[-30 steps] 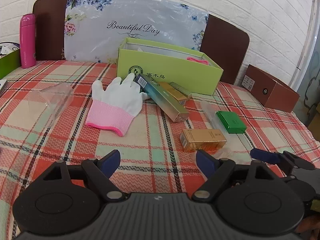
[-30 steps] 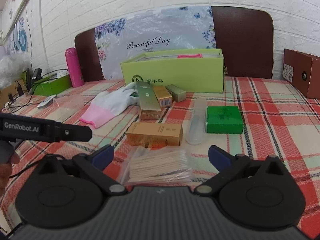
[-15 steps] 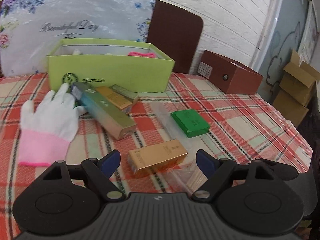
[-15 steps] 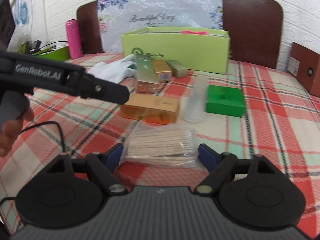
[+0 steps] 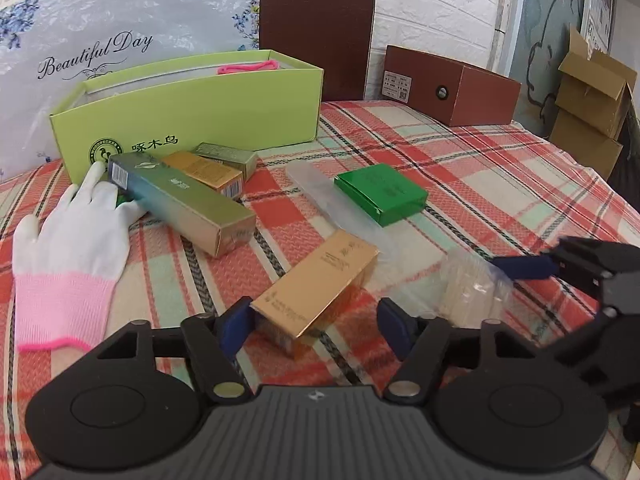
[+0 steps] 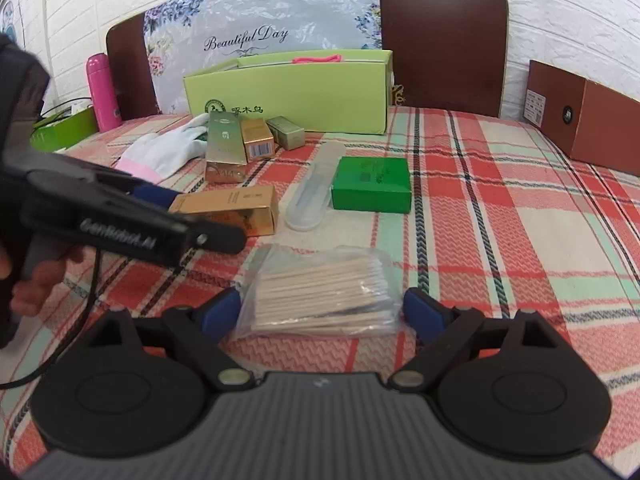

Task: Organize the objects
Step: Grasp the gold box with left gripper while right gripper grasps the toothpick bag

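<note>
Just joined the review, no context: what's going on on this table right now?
A person is tidying small items with two handheld grippers. The left gripper has been closing around a gold box, jaws not clearly pressing yet. The right gripper straddles a bag of cotton swabs, its jaws opening, pads clear. Other boxes and a glove lie before the open green box.

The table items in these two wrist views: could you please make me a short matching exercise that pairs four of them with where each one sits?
Things:
1. gold box
2. bag of wooden sticks
3. green box
4. pink bottle

Places:
A. beside the clear plastic case
B. between the fingers of the left claw
C. standing at the far left, near the wall
D. between the fingers of the right claw

Pairs: 1-B, 2-D, 3-A, 4-C
</note>
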Available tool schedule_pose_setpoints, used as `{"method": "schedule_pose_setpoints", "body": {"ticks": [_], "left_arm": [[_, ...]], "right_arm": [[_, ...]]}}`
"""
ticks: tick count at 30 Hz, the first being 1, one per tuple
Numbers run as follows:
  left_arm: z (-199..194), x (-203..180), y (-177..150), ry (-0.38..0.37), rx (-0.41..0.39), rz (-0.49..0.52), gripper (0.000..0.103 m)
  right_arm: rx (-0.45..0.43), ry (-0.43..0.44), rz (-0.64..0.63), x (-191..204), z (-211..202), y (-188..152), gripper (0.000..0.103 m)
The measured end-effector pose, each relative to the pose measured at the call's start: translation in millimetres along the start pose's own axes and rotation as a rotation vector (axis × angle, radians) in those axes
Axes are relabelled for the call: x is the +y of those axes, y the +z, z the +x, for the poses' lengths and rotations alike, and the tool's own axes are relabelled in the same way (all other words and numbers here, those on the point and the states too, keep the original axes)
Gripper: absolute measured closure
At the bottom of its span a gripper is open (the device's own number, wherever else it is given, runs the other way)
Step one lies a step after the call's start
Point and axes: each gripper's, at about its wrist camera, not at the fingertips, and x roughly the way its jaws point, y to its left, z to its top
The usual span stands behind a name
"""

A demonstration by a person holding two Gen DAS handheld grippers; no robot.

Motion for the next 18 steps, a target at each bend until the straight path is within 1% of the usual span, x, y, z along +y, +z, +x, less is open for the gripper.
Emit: {"method": "schedule_pose_setpoints", "body": {"ticks": [1, 3, 6, 8, 10, 11, 12, 14, 15, 16, 17, 18], "left_arm": [[-3.1, -0.3, -2.0, -0.005, -0.002, -0.012, 0.043], [-9.2, -1.3, -6.3, -0.017, -0.008, -0.045, 0.045], [-17.4, -1.5, -12.4, -0.033, -0.022, -0.09, 0.046], [-21.1, -1.9, -13.3, -0.015, -0.036, -0.11, 0.044], [-19.2, -0.5, -9.4, 0.004, -0.045, -0.118, 0.04], [-15.2, 1.5, -5.2, 0.02, -0.044, -0.131, 0.04], [-11.7, 2.6, -1.3, 0.025, -0.041, -0.143, 0.04], [-5.2, 3.4, 4.0, 0.011, -0.048, -0.157, 0.04], [-1.8, 2.8, 5.1, 0.011, -0.045, -0.156, 0.041], [1.6, 2.3, 5.2, 0.014, -0.029, -0.155, 0.057], [2.9, 2.9, 3.9, 0.006, -0.018, -0.164, 0.061], [0.0, 4.0, 0.8, 0.01, -0.027, -0.174, 0.065]], "right_arm": [[0.0, 0.003, -0.012, 1.5, 2.0, 1.5, 0.013], [-0.001, 0.02, -0.036, 3.5, 6.1, 4.0, 0.013], [-0.008, 0.045, -0.068, 6.2, 5.6, 5.4, 0.012], [-0.023, 0.031, -0.067, 5.6, -1.3, 3.8, 0.007], [-0.031, 0.003, -0.034, 1.6, -10.9, 2.5, 0.002], [-0.029, 0.002, -0.001, -1.6, -15.4, 2.0, 0.001], [-0.017, 0.017, 0.041, -5.3, -19.2, 1.9, 0.001], [0.007, 0.087, 0.092, -10.1, -22.9, 0.6, 0.002], [0.014, 0.112, 0.095, -10.1, -22.6, 0.1, 0.006], [0.027, 0.119, 0.093, -8.8, -20.4, 0.0, 0.013], [0.041, 0.111, 0.089, -7.0, -16.9, 0.2, 0.016], [0.042, 0.091, 0.075, -4.0, -13.9, 0.4, 0.018]]}}
